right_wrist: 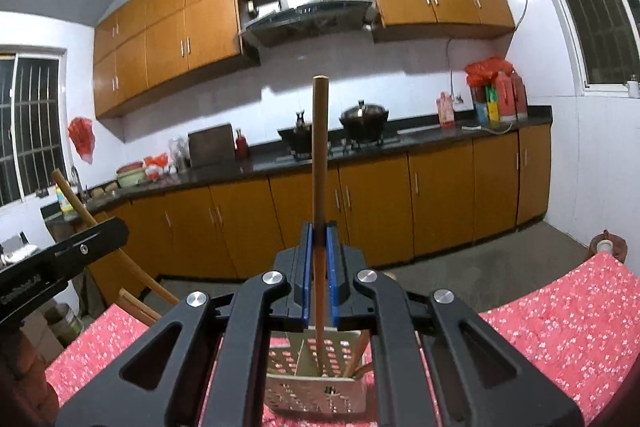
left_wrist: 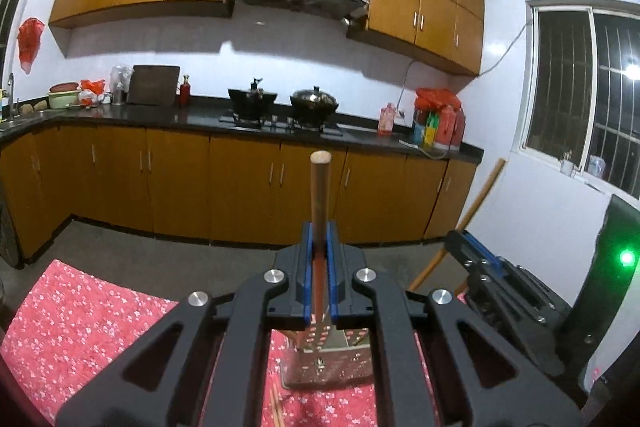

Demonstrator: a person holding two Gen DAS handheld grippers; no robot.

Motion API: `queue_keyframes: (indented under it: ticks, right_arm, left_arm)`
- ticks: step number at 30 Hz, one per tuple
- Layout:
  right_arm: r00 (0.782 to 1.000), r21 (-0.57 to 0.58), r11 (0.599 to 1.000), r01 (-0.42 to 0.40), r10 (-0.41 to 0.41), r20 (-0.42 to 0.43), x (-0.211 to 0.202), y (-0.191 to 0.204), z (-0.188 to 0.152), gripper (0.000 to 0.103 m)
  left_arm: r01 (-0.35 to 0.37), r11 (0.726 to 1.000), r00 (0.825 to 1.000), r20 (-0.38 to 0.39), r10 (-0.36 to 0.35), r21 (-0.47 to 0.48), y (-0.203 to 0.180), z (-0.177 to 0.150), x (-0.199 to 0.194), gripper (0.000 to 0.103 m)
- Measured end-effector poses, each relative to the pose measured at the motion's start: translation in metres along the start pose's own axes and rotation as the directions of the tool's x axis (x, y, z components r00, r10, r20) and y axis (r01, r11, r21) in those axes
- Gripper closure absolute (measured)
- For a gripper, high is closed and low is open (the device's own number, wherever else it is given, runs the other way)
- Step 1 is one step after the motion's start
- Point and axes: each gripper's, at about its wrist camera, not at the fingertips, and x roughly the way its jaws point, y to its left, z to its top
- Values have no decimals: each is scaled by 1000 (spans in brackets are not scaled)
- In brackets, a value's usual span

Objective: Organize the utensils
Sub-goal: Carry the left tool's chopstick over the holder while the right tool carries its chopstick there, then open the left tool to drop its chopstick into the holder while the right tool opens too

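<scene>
L gripper (left_wrist: 319, 239) & R gripper (right_wrist: 319, 239) each clamp a wooden handle (left_wrist: 320, 187) upright over the perforated holder (right_wrist: 320, 383), prob. lining up to drop in.

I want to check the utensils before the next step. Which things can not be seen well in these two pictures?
- Left wrist view: the lower end of the wooden stick is hidden behind the left tool.
- Left wrist view: the metal holder is partly covered by the tool's frame.
- Right wrist view: the holder's contents are half hidden.
- Right wrist view: the second stick's lower tip is not visible.
</scene>
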Motion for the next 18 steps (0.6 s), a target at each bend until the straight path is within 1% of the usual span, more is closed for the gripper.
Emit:
queue_keyframes:
  ticks: [3, 5, 7, 13, 18]
  right_arm:
    - [999, 19, 1000, -6, 7, -38, 2, -2, -5, 94]
    - [999, 30, 1000, -5, 6, -41, -2, -4, -5, 86]
    - [999, 44, 999, -7, 9, -39, -5, -7, -2, 80]
    - [1000, 54, 998, -18, 18, -15, -22, -7, 6, 76]
    - [999, 56, 998, -29, 27, 25, -54, -12, 16, 74]
  left_arm:
    - [11, 1000, 999, -31, -11, -1, 1, -6, 7, 96]
    - [11, 1000, 999, -40, -12, -8, 3, -8, 8, 95]
    - [9, 1000, 999, -43, -9, -10, 5, -10, 9, 94]
    - [8, 1000, 999, -36, -9, -30, 11, -8, 2, 93]
    - [2, 999, 1000, 0, -2, -41, 13, -5, -20, 92]
